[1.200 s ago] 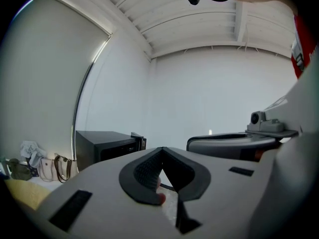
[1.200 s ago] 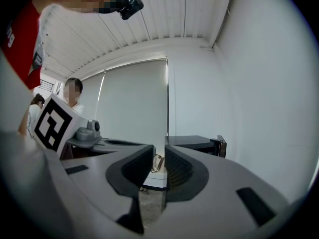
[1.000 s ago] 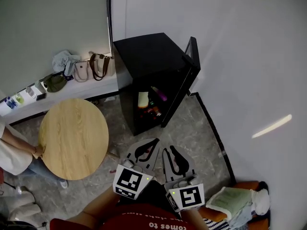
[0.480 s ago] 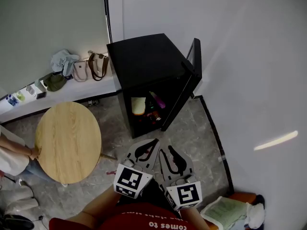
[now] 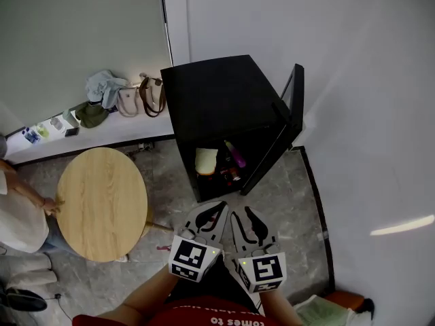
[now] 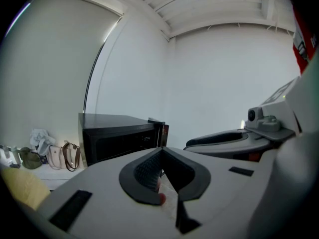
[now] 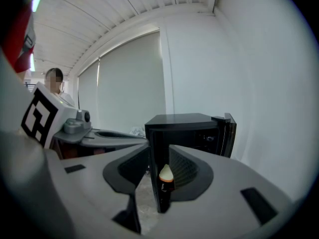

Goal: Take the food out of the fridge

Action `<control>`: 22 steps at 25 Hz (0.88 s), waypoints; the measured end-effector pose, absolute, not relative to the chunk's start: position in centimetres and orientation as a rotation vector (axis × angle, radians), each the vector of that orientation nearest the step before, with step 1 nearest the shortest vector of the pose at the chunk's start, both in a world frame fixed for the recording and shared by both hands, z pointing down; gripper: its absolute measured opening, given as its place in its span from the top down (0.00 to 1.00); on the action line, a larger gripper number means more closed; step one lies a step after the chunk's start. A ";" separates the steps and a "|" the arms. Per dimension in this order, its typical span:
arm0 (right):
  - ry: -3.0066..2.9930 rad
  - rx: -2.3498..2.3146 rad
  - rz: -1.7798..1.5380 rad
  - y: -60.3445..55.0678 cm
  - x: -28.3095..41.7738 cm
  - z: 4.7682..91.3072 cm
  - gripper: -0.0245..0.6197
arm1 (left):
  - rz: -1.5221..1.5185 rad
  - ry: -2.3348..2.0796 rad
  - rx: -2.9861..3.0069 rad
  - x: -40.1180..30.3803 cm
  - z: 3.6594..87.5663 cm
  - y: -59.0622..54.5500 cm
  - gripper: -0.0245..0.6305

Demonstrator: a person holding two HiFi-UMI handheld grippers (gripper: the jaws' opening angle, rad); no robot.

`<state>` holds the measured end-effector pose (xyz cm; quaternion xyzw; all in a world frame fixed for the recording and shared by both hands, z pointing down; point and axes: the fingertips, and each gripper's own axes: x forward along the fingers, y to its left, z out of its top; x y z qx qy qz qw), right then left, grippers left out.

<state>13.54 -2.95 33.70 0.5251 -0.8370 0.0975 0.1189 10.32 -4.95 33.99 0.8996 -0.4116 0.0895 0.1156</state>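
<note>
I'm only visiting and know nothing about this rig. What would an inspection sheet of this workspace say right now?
Surface: grey tiled floor; round wooden table.
Job's things: black fridge, door open; pale container and purple item inside.
Clutter: bags on the white ledge.
Grippers: left gripper jaws together, empty; right gripper jaws apart, just been opening, nothing between them.
Cables: nothing seen.
Surroundings: white walls; a person's hand on the table edge.

Left gripper (image 5: 218, 206) closed; right gripper (image 5: 240, 213) just opening, empty.
</note>
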 end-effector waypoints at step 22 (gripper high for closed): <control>-2.211 1.450 0.407 -13.3 14.4 46.6 0.72 | 0.486 -1.165 2.422 10.4 47.8 -15.0 0.87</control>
